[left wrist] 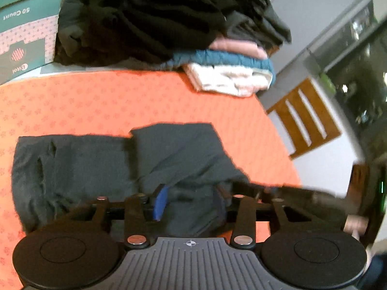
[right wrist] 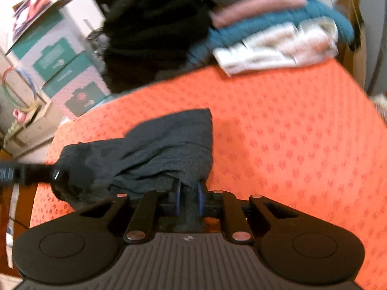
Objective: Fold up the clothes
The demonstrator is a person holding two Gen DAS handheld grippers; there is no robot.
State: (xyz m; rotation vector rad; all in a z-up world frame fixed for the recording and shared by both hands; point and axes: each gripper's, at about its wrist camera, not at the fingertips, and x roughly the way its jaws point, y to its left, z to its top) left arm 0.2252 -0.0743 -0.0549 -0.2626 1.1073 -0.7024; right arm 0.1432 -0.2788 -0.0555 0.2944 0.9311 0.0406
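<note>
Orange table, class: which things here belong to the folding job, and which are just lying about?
In the job: dark grey garment, right gripper clamped on it, left gripper.

Lying about: folded stack, black clothes heap, teal boxes, wooden chair.

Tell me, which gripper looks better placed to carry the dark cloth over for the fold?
Right, probably: the right gripper is shut on the dark cloth, while the left gripper looks open around it.

Dark grey garment (left wrist: 101, 166): matt knit cloth, soft. Bench cover (left wrist: 121, 101): orange woven cloth, patterned. Right gripper (right wrist: 188, 199): matt black plastic (bright metal rivets), ribbed grey body. Chair back (left wrist: 304, 118): smooth wood. Boxes (left wrist: 24, 24): printed cardboard.
</note>
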